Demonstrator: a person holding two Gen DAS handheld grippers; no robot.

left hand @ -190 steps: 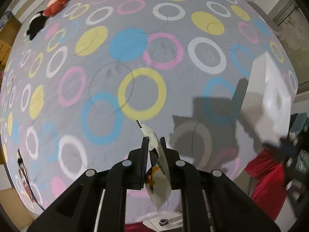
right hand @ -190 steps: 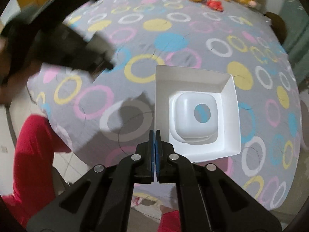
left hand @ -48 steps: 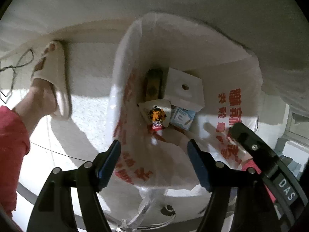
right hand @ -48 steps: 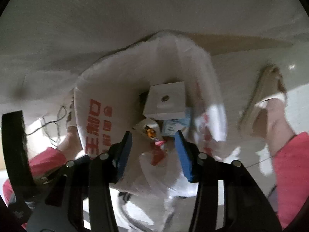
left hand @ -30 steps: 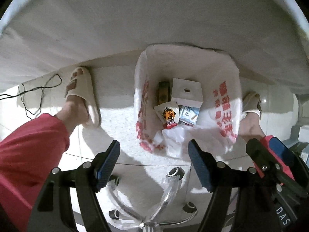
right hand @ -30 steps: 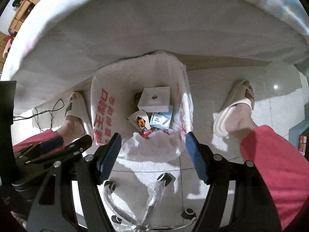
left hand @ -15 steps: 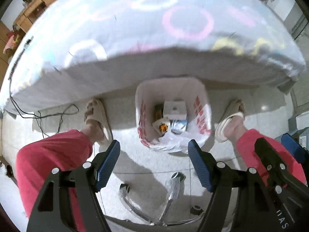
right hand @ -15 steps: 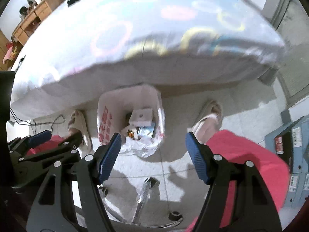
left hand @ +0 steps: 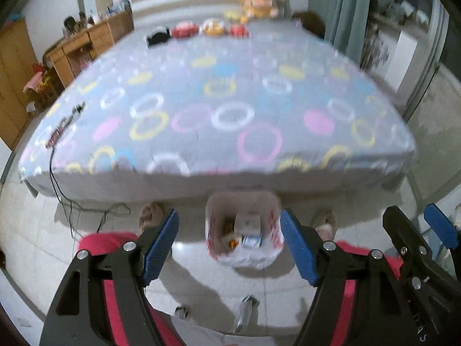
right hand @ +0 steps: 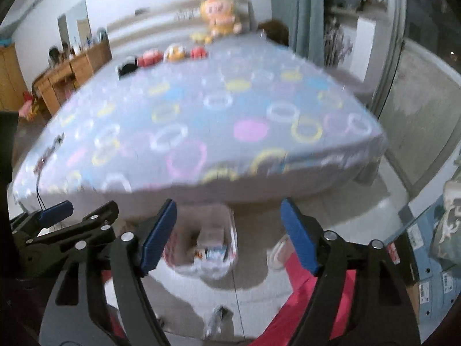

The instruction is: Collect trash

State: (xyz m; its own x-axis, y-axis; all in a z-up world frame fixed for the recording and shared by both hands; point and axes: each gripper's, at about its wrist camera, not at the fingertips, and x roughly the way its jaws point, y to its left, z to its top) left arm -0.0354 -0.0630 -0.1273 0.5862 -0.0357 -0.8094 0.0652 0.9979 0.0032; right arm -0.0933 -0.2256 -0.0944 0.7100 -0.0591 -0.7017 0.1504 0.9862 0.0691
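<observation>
A white trash bag (left hand: 268, 216) with red print stands on the floor at the foot of the bed, seen also in the right wrist view as the trash bag (right hand: 227, 255). Inside lie a white box (left hand: 247, 221), a snack wrapper (left hand: 230, 242) and other packets. My left gripper (left hand: 230, 245) hangs well above the bag, open, with nothing between its blue pads. My right gripper (right hand: 227, 230) is also high above the bag, its jaws opening wider and empty. The right gripper's fingers (left hand: 440, 229) show at the right edge of the left wrist view.
A bed (left hand: 224, 109) with a grey sheet of coloured rings fills the middle. Stuffed toys (left hand: 198, 30) line its far end. A cable (left hand: 57, 178) hangs at the left corner. A person's red-clad legs (left hand: 98, 245) and slippered feet (left hand: 148, 214) flank the bag. Boxes (right hand: 426, 262) sit at right.
Both grippers have risen and tilted up from the bag, so the bag looks smaller and the whole bed top and room have come into view. The right jaws stand a little wider.
</observation>
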